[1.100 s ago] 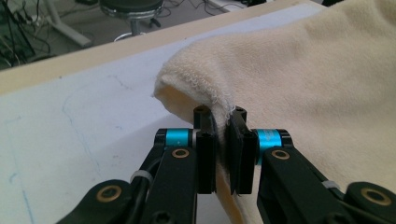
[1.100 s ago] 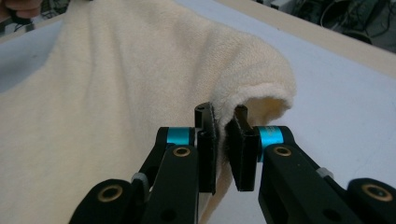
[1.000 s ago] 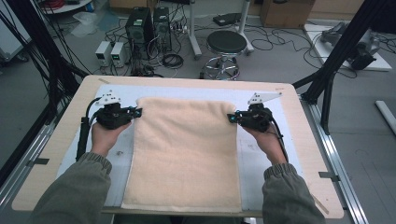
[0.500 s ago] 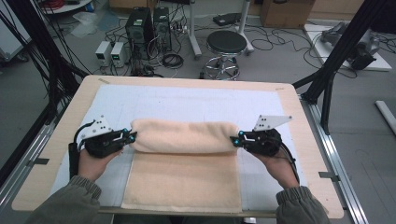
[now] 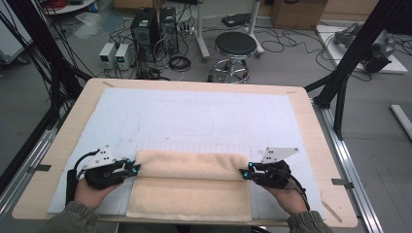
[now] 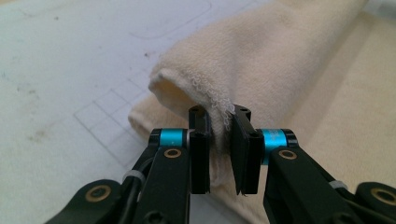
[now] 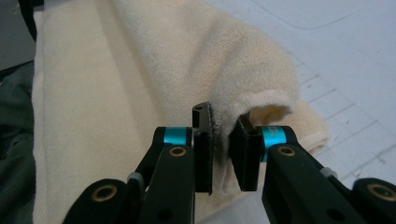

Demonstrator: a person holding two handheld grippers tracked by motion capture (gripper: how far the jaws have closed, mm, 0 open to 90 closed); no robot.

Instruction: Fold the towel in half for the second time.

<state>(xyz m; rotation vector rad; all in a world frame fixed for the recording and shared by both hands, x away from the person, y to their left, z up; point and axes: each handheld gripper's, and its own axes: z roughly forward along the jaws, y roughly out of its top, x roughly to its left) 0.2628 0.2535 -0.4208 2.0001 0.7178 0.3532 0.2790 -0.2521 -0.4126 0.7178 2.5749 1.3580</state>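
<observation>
1. Towel [image 5: 190,187], cream and fluffy, lies on the near half of the counter [image 5: 58,145], on top of a pale gridded mat [image 5: 194,116] that covers most of the wood.
2. Its far edge is doubled back toward the person, so a soft rolled fold runs across the towel's upper part while a flat single layer lies spread nearer the counter's front edge.
3. The left tongs [image 5: 134,167] sit at the left end of that fold, held in the person's left hand [image 5: 90,189].
4. In the left gripper view the left tongs [image 6: 219,135] have the towel's fringed hem between the two black jaws; the jaws have just been opening a little, and the cloth sits in a narrow gap, with the right pad seeming to stand slightly off it.
5. The right tongs [image 5: 244,173] sit at the right end of the fold, held in the right hand [image 5: 286,194].
6. In the right gripper view the right tongs [image 7: 224,142] show the same: towel edge between the jaws, which have just been easing apart, with a slim dark gap beside the cloth.
7. Both tongs lie low, close to the mat, pointing inward at the towel.
</observation>
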